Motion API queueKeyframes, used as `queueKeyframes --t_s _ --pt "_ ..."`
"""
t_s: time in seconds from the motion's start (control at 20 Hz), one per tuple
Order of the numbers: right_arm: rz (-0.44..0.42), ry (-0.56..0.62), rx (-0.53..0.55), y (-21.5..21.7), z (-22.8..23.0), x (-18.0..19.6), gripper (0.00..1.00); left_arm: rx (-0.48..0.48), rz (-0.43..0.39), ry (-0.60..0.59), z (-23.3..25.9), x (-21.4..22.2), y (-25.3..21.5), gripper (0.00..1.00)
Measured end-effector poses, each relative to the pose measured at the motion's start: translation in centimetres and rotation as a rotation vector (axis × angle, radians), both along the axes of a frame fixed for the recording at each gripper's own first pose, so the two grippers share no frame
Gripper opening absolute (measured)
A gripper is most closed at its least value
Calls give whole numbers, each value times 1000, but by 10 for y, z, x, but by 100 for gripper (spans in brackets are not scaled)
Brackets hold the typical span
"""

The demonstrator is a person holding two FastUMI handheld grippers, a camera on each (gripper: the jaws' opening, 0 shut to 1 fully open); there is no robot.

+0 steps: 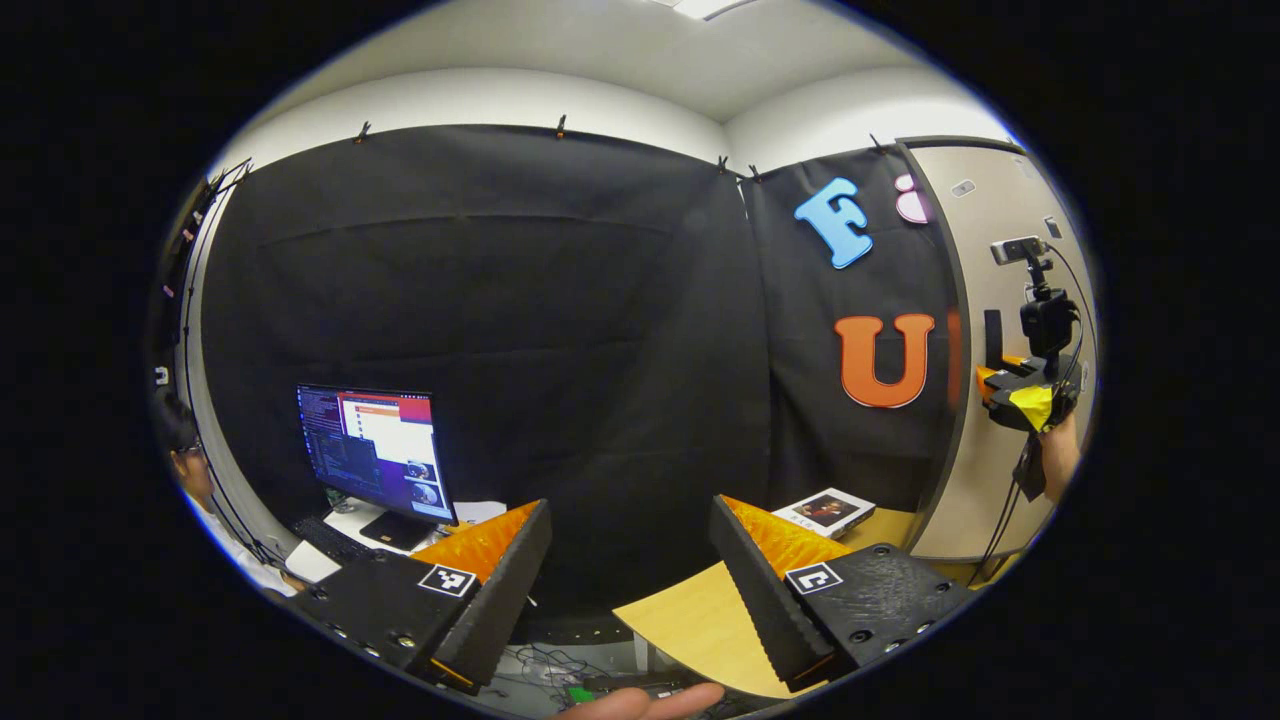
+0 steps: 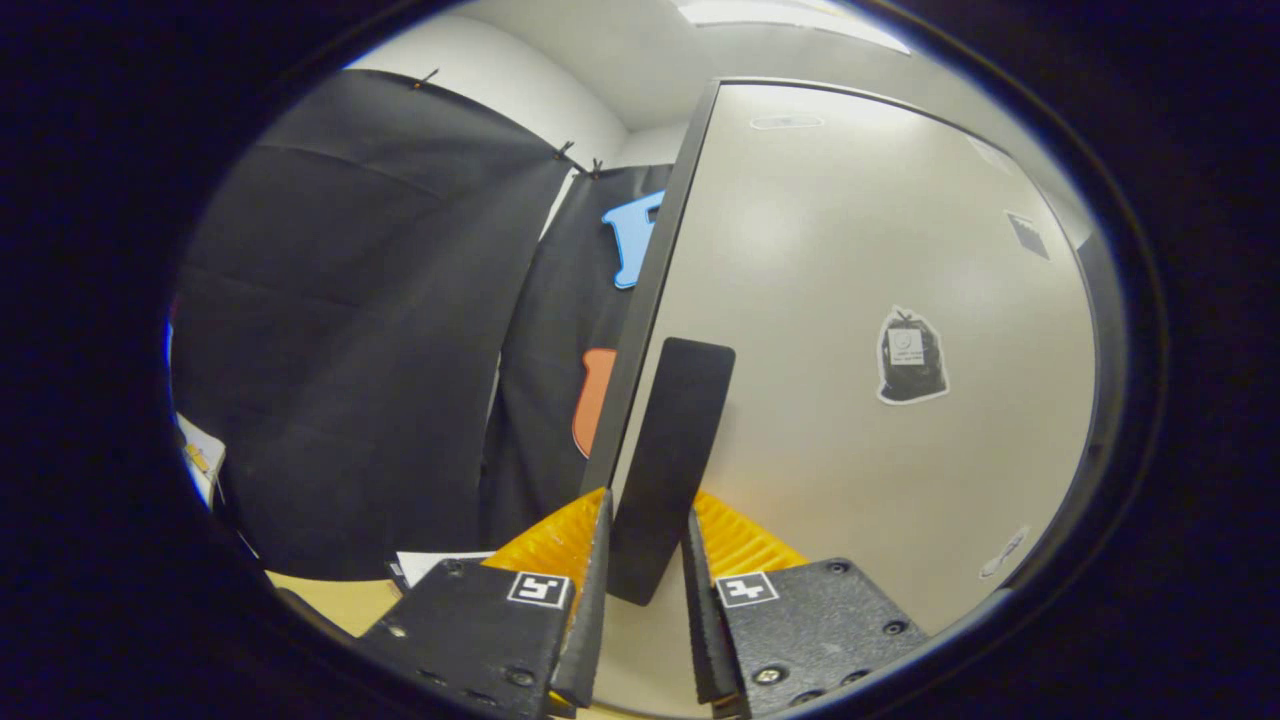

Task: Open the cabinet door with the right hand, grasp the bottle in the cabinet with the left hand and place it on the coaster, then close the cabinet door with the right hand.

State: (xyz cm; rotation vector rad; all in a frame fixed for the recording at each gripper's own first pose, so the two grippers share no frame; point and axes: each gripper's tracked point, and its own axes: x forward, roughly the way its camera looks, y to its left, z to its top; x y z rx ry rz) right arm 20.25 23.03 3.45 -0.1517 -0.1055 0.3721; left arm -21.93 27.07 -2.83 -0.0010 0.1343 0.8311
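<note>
Both our right gripper [image 2: 645, 590] fingers clamp the cabinet door [image 2: 850, 330] handle [image 2: 668, 470], while our left gripper [image 1: 630, 590] is spread wide over the desk [image 1: 690, 620].

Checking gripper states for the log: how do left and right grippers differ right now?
Left gripper: fingers wide apart, holding nothing, over the table edge. Right gripper: fingers closed in around the black handle on the cabinet door. Left points at the booth cloth; right faces the door. Both share orange-and-black fingers.

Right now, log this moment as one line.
stage: opening door | right gripper: shut on door handle | cabinet door: closed or barely ajar, unclear | left gripper: open, empty, waiting over table
</note>
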Motion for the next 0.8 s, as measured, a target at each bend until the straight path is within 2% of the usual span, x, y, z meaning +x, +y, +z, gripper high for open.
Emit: queueKeyframes --t_s 0.1,0.3,0.5,0.8 --pt "21 36 4 1 -1 -3 35 -12 -21 -3 -4 3 -3 96" --pt "42 77 -4 0 -1 -8 30 -10 -106 -18 -5 21 -14 96" --pt "81 91 4 0 -1 -27 29 -24 -249 -22 -6 47 -38 96" --pt "124 115 22 -7 1 -64 30 -48 -402 -28 -11 82 -65 97"
